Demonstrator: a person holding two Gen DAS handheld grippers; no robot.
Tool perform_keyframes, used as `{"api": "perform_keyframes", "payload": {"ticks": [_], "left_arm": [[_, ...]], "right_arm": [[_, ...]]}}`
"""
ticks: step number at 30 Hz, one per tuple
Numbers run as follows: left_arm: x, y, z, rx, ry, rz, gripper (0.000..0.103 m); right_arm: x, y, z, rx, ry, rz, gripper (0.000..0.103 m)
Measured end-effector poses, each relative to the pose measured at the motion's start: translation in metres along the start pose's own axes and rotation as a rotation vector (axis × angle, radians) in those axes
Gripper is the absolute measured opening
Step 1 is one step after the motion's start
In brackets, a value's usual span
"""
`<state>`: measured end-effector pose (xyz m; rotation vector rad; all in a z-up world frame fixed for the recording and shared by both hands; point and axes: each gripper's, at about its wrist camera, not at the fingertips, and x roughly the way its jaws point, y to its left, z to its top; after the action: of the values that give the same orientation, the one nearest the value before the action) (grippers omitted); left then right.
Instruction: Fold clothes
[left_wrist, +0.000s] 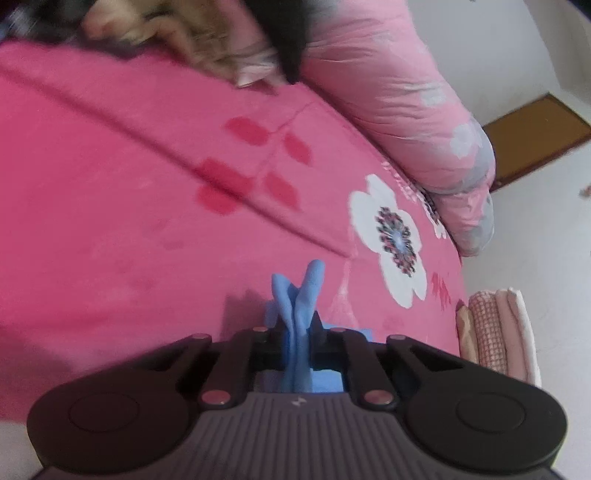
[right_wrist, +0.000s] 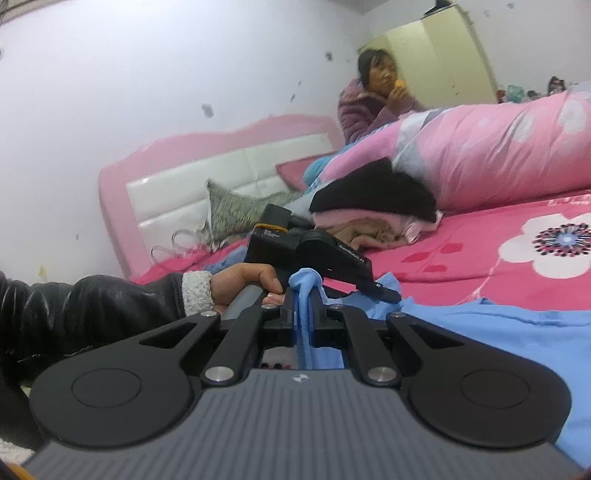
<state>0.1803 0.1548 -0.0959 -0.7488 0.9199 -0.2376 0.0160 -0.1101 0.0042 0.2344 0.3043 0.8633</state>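
Cloth is pinched in both tools, so I judge the fold as just starting. My left gripper (left_wrist: 297, 314) has its jaws closed on a bunched ridge of the light blue soft knit garment (left_wrist: 301, 291), and my right gripper (right_wrist: 304, 295) has its jaws closed on another bunched edge of it. In the right wrist view the rest of that garment spreads loosely across the bright pink flowered bedsheet (right_wrist: 480, 258), rumpled and not squared up, so no clean fold shows yet.

Behind it, against the puffy pink quilt (right_wrist: 498, 155), lies a heap of black, pink and tan clothes (right_wrist: 373, 210) that I take as still waiting. At the bed's far edge in the left wrist view stands a small stack of folded pink and cream fabrics (left_wrist: 498, 332), possibly finished pieces, though I cannot be sure. Most of the work looks ahead of me.
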Motion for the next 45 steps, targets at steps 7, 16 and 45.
{"api": "perform_keyframes", "payload": {"ticks": [7, 16, 45], "left_arm": [[0.013, -0.124, -0.016, 0.214, -0.035, 0.037, 0.008], [0.113, -0.288, -0.102, 0.524, 0.084, -0.012, 0.008], [-0.046, -0.167, -0.266, 0.822, -0.038, -0.046, 0.075]], "right_arm": [[-0.069, -0.033, -0.010, 0.085, -0.167, -0.092, 0.003], [-0.199, -0.081, -0.041, 0.205, -0.344, -0.358, 0.003], [-0.258, -0.122, -0.103, 0.471, -0.273, -0.462, 0.003]]}}
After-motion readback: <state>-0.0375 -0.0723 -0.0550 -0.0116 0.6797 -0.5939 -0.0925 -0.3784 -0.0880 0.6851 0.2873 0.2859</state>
